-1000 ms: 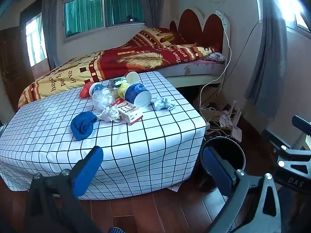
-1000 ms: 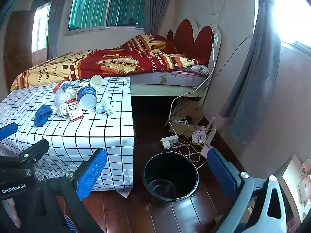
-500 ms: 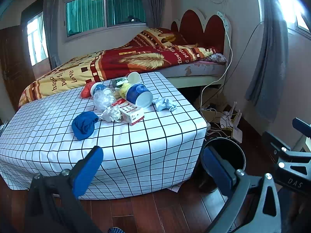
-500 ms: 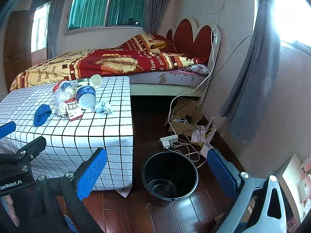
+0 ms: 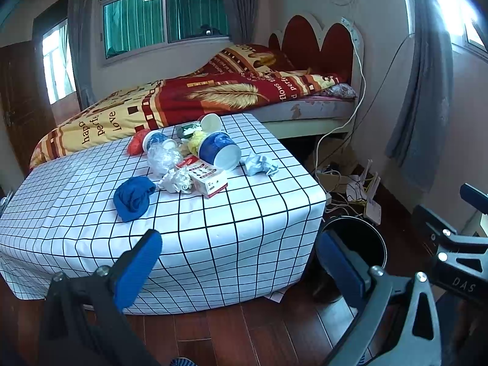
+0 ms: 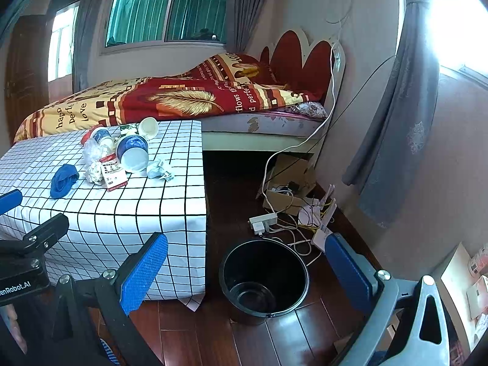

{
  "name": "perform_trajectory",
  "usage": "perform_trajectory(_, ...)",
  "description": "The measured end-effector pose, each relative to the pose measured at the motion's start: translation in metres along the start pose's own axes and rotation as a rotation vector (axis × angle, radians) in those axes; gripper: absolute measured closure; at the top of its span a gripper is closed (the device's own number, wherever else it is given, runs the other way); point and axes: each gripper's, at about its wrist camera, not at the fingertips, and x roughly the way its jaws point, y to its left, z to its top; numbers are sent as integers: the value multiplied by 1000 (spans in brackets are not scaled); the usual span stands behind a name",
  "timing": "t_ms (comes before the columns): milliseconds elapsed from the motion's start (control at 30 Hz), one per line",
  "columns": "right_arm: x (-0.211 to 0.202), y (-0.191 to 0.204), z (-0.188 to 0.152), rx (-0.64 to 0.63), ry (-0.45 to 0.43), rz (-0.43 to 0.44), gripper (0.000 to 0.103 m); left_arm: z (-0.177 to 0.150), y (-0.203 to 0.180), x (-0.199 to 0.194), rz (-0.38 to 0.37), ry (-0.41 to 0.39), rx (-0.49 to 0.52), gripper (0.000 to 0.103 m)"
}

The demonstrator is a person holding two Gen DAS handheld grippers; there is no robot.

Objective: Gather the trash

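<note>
Both hand-held grippers spread wide, nothing held, short of the trash.
Left hand-held gripper [image 5: 241, 262] faces the checked tabletop [image 5: 213, 228]; right hand-held gripper [image 6: 247, 270] hangs over the floor w/ black bin [image 6: 264, 277] between its fingers, beside the tabletop corner. Trash pile mid-tabletop: blue cloth [image 5: 133, 196], crumpled paper [image 5: 177, 181], red/white box [image 5: 205, 177], tipped blue cup [image 5: 220, 151], grey wad [image 5: 259, 164]. Bed [image 5: 213, 97] behind.

Hidden and cut off
Worktop [image 5: 213, 231] covers the black bin's [image 5: 363, 238] left side; the small green item [image 5: 184, 131] is perhaps a packet.
</note>
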Motion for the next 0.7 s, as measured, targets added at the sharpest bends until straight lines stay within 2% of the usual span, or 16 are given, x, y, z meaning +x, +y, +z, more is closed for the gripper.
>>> perform_trajectory(700, 2, 0, 2, -4, 0, -3, 0, 0, 1, 2, 1, 2, 4, 0)
